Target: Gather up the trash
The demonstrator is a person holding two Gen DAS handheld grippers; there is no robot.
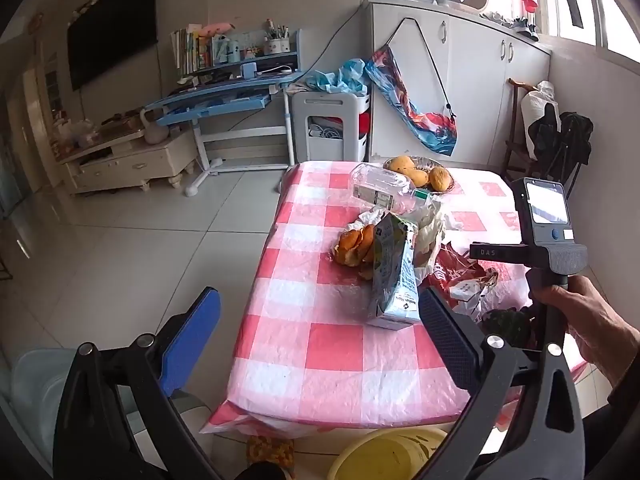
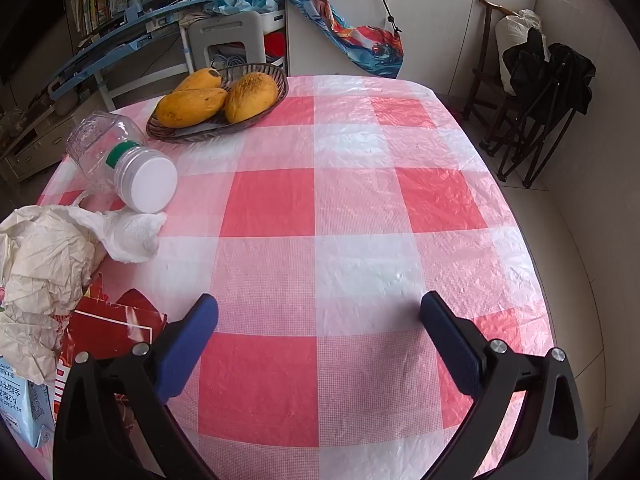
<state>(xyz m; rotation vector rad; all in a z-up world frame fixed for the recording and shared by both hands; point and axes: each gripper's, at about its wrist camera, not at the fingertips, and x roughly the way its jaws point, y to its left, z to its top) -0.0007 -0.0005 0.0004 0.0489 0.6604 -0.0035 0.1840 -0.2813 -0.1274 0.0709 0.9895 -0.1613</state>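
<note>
Both grippers hang over the table [image 2: 360,208] with its pink and white cloth. Left gripper [image 1: 320,332] has its jaws wide with nothing in them, and so does the right gripper [image 2: 320,328]. Trash sits in a heap on the cloth: crumpled paper [image 2: 40,264], a milk carton [image 1: 394,276] standing up, a clear jar [image 2: 120,160] on its side, a red wrapper [image 2: 112,328] and orange peel [image 1: 354,246].

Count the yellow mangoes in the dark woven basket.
3, all in the dark woven basket at the table's far end: one yellow mango at back, one front-left, one right. More may hide underneath.
</note>
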